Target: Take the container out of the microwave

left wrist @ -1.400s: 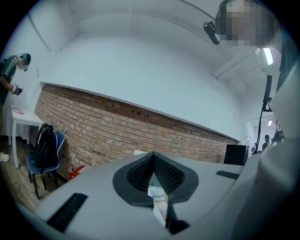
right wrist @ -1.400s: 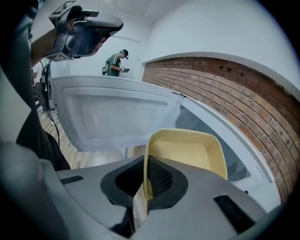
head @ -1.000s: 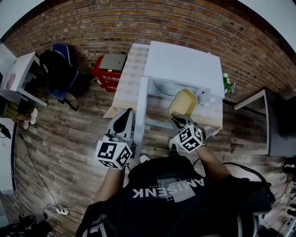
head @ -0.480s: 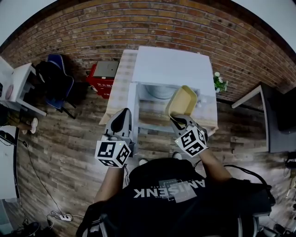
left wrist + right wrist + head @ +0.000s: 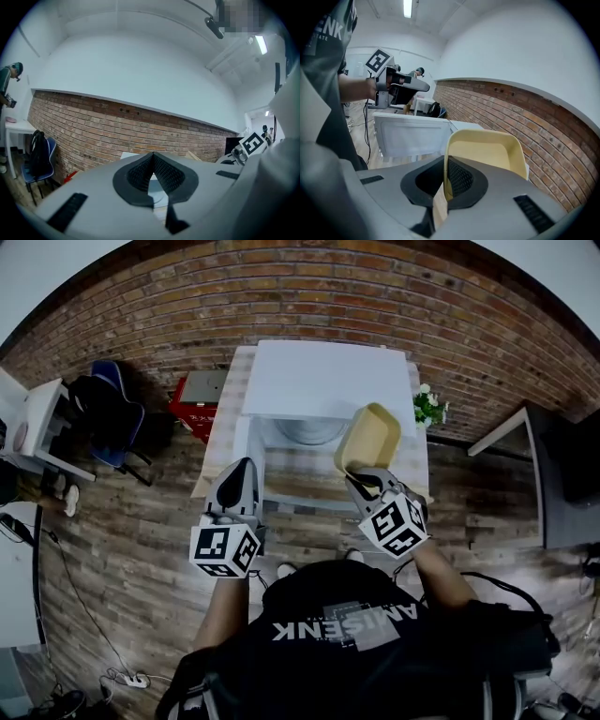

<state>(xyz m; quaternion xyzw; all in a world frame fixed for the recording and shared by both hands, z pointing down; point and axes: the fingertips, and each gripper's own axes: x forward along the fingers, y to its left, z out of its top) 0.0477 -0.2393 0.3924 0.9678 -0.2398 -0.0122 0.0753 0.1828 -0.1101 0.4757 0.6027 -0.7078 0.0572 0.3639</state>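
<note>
Right tongs (image 5: 361,479) (image 5: 446,161) are clamped on the near rim of the yellow container (image 5: 367,439) (image 5: 483,150). The container hangs in the air, tipped steeply, at the right front of the white microwave (image 5: 323,381) and outside its cavity. The microwave door (image 5: 412,136) stands open, and the glass turntable (image 5: 309,432) shows inside. Left tongs (image 5: 239,474) (image 5: 152,157) are pinched together with nothing in them, level, by the door side. The microwave sits on a checked-cloth table (image 5: 220,442).
</note>
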